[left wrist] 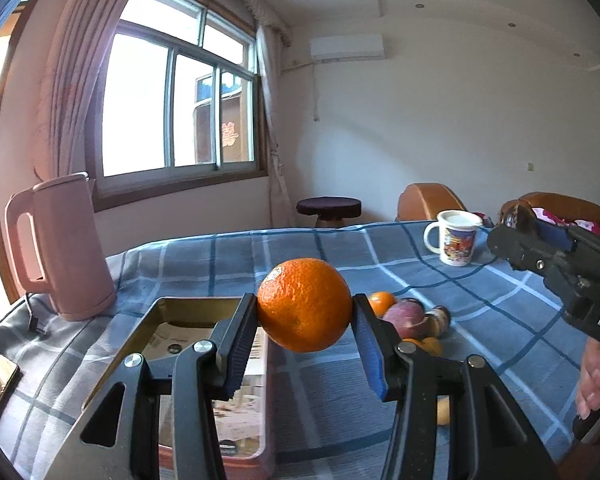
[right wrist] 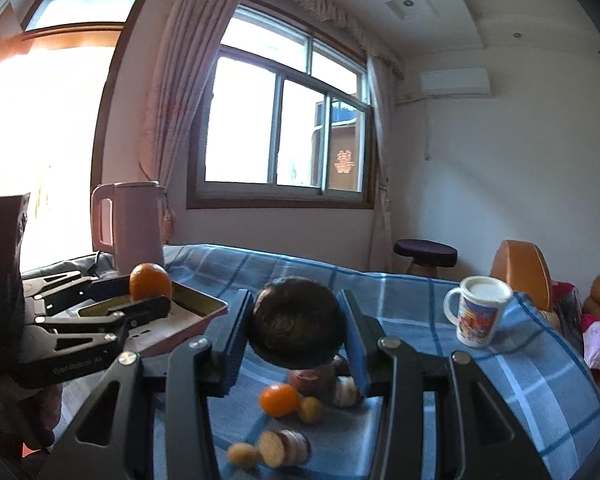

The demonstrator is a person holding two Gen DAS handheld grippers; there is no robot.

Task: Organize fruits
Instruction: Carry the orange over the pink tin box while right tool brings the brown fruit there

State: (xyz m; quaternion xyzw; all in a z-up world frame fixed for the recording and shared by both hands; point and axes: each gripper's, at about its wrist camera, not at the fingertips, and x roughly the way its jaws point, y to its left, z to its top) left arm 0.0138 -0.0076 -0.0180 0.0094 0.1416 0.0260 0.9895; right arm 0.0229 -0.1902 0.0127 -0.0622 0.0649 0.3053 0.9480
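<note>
Left claw: clamped on a large orange, pads pressed against both sides, fruit lifted clear of the table. Seen from the right wrist camera as well, the same left claw carrying the orange just above the near rim of a rectangular metal tray. Right claw: closed around one dark, round fruit, blurred, kind not told; also raised off the cloth. In the left wrist view only the black body of the right claw shown, with a hand on its grip at the frame's edge.

Below and between the claws, loose fruit lay on the blue checked tablecloth: one small orange, one reddish fruit largely hidden behind the held dark one, two small yellow fruits, and cut or pale pieces too blurred for a sure count. From the left wrist the same cluster appeared beyond the right pad.

One tray, shallow, with printed paper in it, sat under the left claw. One pink jug stood at the table's far left corner. One printed white mug stood at the far right. Beyond the table: one round dark stool, one window, one wall air conditioner.
</note>
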